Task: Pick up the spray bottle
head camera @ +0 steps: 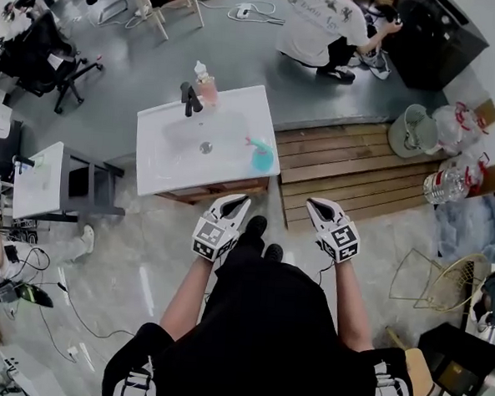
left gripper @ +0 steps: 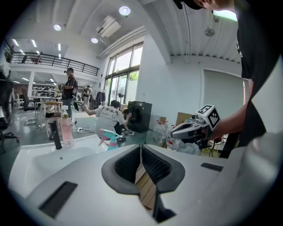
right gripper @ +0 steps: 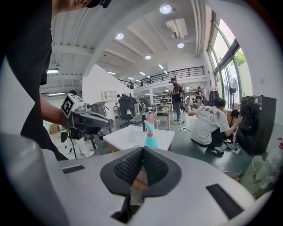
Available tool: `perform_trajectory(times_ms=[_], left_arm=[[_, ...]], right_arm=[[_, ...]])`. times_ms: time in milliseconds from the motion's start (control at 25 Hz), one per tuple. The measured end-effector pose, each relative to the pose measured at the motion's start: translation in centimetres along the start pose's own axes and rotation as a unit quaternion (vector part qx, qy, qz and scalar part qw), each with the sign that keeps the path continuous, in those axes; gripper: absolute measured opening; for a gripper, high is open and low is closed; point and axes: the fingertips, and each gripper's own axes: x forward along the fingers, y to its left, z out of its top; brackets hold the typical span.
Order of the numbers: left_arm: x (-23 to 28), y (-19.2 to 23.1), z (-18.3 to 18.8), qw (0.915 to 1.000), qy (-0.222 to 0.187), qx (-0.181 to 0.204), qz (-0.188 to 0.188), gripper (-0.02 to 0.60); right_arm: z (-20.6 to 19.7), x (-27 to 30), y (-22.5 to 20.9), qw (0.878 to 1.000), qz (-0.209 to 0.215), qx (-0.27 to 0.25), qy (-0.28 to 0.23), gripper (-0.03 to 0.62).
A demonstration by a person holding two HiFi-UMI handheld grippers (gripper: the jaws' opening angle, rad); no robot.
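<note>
Left hand-held gripper (head camera: 240, 202), right one (head camera: 314, 205), closed

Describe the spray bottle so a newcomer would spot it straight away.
Find the white sink unit beside the wooden decking. The spray bottle stands at its right edge, apart from the black tap and pink pump bottle. It alone is teal.

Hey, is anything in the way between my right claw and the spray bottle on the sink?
Nothing visible. The spray bottle stands near the right edge of the sink top, and only bare wooden decking lies between it and the right claw, whose jaws are together.
</note>
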Motion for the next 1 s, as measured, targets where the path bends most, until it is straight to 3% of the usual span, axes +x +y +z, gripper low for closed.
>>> perform_trajectory(times_ms=[200, 480, 720, 1000], left_arm=[[3.0, 2.0, 0.8, 0.9994, -0.002, 0.011, -0.033, 0.025], [4.9, 5.8, 0.8, 0.9967, -0.003, -0.007, -0.081, 0.025], [6.4, 9.2, 1.5, 0.995, -0.001, -0.016, -0.099, 0.025], [8.1, 9.8, 2.5, 0.9882, -0.009, 0.013, -0.152, 0.042]], right_arm=[[1.7, 1.3, -2.3, 1.0, -0.026, -0.011, 0.0, 0.017], [1.8, 3.3, -4.1, 0.999, -0.044, -0.008, 0.008, 0.017], [2.6, 4.2, -6.3, 0.998, -0.066, 0.001, 0.006, 0.017], [2.5, 6.1, -7.2, 0.997, -0.074, 0.006, 0.016, 0.017]])
